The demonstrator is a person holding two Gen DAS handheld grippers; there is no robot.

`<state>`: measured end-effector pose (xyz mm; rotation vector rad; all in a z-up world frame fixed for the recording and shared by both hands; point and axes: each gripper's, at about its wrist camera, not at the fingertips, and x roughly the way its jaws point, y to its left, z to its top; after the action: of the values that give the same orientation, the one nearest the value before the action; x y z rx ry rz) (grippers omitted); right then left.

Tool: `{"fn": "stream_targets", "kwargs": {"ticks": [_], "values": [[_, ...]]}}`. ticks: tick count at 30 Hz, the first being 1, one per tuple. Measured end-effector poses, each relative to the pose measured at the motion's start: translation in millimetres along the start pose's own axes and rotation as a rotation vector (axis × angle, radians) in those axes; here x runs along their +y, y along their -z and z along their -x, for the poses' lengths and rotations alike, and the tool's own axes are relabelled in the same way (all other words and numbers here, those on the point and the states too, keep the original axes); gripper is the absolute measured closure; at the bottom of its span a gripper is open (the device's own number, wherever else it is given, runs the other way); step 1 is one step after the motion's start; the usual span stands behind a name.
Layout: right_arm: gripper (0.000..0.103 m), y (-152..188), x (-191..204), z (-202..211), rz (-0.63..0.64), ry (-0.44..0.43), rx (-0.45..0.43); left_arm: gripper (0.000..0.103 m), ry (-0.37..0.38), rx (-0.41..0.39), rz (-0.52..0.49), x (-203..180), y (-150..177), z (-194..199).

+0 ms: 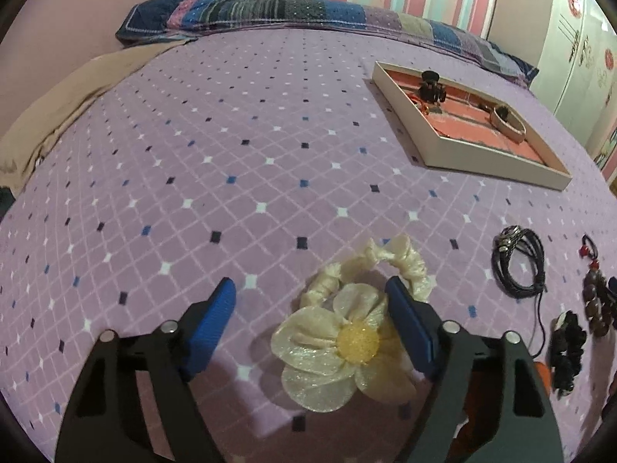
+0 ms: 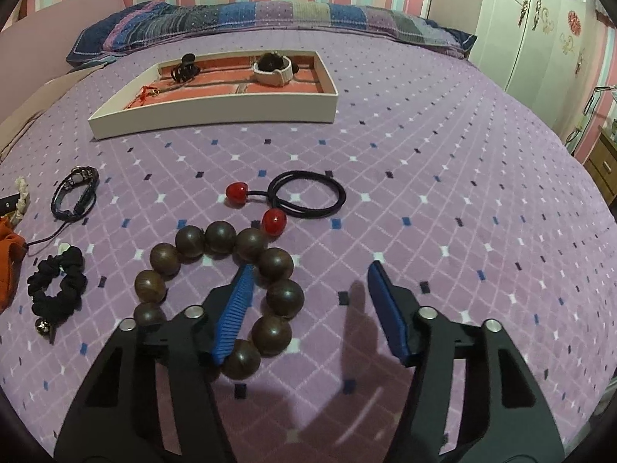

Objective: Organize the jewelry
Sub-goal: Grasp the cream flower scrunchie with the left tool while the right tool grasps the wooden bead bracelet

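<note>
Lilac diamond-patterned bedspread [image 2: 443, 177] carries everything, with the white jewelry tray [image 2: 216, 110] lying well beyond the loose pieces. Over the cream flower scrunchie [image 1: 335, 332], the left gripper [image 1: 310, 310] gapes; I would centre both pads across the gathered band before squeezing. Beside the wooden bead bracelet [image 2: 216, 266], the right gripper [image 2: 308, 289] is likewise spread, one finger lying over the beads. No writing is legible.

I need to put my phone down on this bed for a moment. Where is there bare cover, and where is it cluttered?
Bare cover lies left of the white tray and beyond the cream flower scrunchie, and again right of the red-bead hair tie. It is crowded around the wooden bead bracelet, black scrunchie and black cord bracelet.
</note>
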<state>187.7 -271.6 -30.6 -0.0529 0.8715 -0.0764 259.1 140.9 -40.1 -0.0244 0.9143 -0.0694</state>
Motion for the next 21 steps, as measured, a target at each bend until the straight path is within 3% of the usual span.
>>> {"fn": "stream_targets", "kwargs": {"ticks": [5, 8, 11, 21], "values": [[0.062, 0.3, 3.2, -4.7, -0.008, -0.025, -0.001, 0.068, 0.000, -0.012, -0.001, 2.3, -1.7, -0.4], [0.077, 0.9, 6.2, -4.3, 0.002, -0.044, -0.009, 0.082, 0.000, -0.015, 0.000, 5.9, -2.3, 0.3], [0.079, 0.5, 9.4, -4.1, 0.012, -0.047, -0.012, 0.090, 0.004, -0.019, 0.019, 11.0, -2.0, 1.9], [0.083, -8.1, 6.2, 18.7, 0.007, -0.088, -0.097, 0.093, 0.004, -0.044, 0.023, 10.4, -4.4, 16.6]]}}
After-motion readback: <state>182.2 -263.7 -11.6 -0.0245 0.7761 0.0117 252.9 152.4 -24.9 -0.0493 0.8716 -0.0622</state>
